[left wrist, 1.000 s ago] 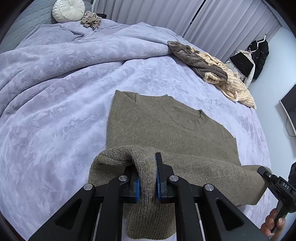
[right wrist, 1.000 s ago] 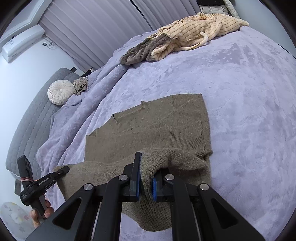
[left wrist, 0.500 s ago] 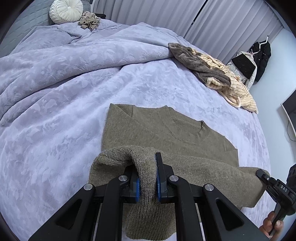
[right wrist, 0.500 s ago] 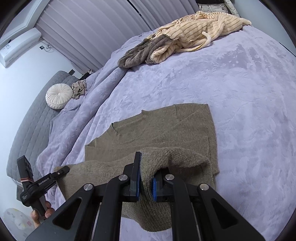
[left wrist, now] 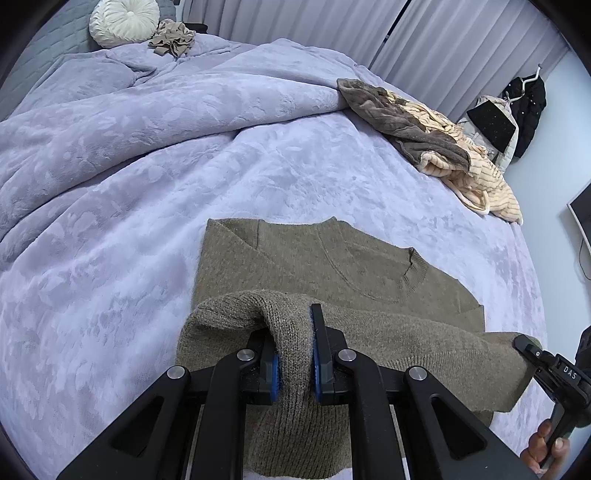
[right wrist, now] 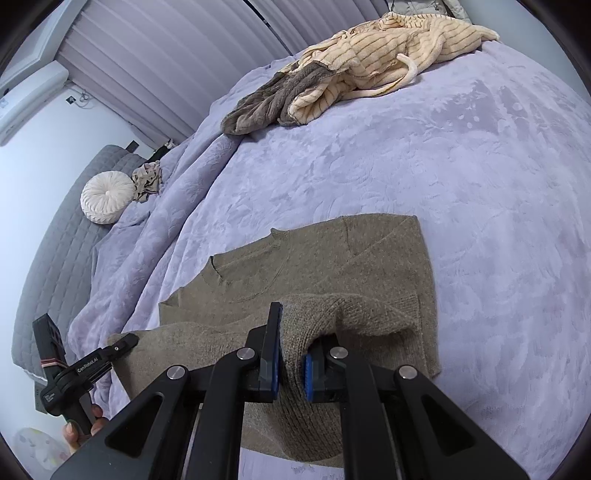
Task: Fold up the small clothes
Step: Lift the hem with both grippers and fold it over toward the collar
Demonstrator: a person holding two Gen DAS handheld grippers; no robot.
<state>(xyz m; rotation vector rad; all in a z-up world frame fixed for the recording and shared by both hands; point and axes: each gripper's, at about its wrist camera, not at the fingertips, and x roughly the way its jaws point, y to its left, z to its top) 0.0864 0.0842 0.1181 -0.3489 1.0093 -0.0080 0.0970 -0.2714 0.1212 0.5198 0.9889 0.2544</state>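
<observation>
An olive-brown knit sweater [left wrist: 332, 266] lies on the lavender bedspread [left wrist: 147, 192], neckline away from me, sleeves folded in. My left gripper [left wrist: 294, 354] is shut on the left corner of its lifted bottom hem. My right gripper [right wrist: 291, 360] is shut on the right corner of the same hem [right wrist: 332, 314]. The hem hangs raised between them over the lower body of the sweater [right wrist: 314, 258]. The right gripper also shows at the left wrist view's right edge [left wrist: 528, 345], the left gripper at the right wrist view's left edge [right wrist: 122, 341].
A pile of cream striped and grey-brown fleece clothes [left wrist: 436, 144] lies at the far right of the bed [right wrist: 351, 74]. A round white cushion [left wrist: 123, 20] and a crumpled beige garment [left wrist: 173, 37] sit by the headboard. Curtains and a coat rack [left wrist: 524, 107] stand beyond.
Both grippers have carried the lifted hem back toward me a little, away from the neckline. More of the sweater's upper body shows. Both grips are unchanged.
</observation>
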